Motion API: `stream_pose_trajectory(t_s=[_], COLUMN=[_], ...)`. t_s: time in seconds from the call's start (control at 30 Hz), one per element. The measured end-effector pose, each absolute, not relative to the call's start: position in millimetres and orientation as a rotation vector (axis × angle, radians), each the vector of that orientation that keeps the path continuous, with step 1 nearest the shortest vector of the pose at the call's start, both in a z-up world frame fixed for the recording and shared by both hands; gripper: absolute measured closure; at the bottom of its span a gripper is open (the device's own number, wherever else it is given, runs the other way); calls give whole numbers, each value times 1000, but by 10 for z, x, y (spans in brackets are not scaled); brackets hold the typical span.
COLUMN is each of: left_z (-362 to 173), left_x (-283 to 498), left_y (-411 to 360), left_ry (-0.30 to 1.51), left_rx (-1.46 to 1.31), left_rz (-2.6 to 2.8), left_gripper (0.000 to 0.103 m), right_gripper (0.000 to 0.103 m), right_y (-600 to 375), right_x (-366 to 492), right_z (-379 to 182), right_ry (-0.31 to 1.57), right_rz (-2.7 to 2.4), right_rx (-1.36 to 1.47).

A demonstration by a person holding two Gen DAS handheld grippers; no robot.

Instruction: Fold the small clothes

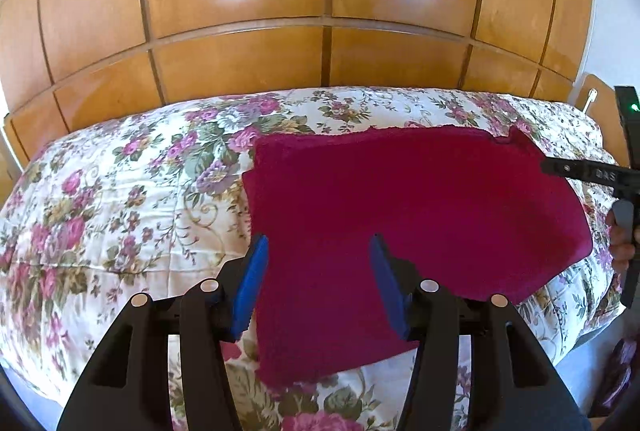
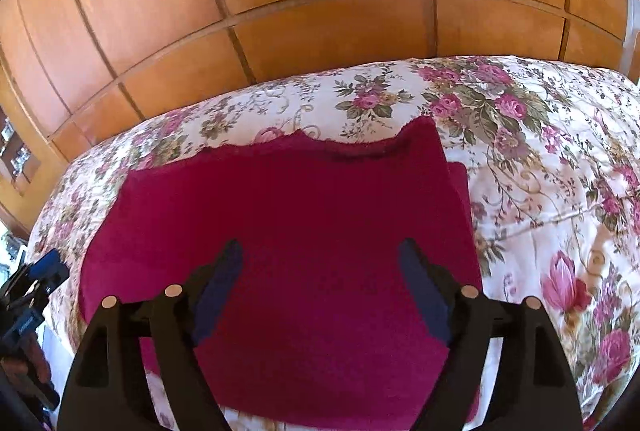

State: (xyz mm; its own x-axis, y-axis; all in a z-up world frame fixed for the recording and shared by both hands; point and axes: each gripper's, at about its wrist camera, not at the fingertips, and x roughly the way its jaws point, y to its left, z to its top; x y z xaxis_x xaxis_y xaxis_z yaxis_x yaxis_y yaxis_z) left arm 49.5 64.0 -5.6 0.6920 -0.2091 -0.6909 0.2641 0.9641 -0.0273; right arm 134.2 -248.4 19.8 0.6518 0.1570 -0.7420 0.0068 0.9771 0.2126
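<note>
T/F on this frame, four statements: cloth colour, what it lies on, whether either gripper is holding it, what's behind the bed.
1. The cloth is blue. False: it is dark red.
2. It lies on a floral bedspread. True.
3. The left gripper is clamped on the cloth. False: its jaws stand apart, nothing pinched; the right gripper is open too.
4. Wooden panelled doors stand behind the bed. True.

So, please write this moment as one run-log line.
step: fold | red cloth: flat on floral bedspread | left gripper: open, empty | right gripper: open, empty
</note>
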Motion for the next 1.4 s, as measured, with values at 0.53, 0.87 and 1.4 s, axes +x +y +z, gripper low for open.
stream_pose_trajectory(t_s=[0.53,0.87,1.4], left_z=[-167,-727,-199], left_x=[1251,2180,1437], left_y=[711,944,1003], left_ry=[828,985,821], left_rx=[-51,-169,-156], left_rz=[-266,-105,-65], left_gripper=[51,49,37], right_gripper=[21,11,5], right_y=[-2645,-2660,-2612], right_x=[1748,1836,1851], right_z=[-126,-316,-422], right_ry=[911,917,869], right_rz=[-12,-1,-4], right_rx=[211,227,192])
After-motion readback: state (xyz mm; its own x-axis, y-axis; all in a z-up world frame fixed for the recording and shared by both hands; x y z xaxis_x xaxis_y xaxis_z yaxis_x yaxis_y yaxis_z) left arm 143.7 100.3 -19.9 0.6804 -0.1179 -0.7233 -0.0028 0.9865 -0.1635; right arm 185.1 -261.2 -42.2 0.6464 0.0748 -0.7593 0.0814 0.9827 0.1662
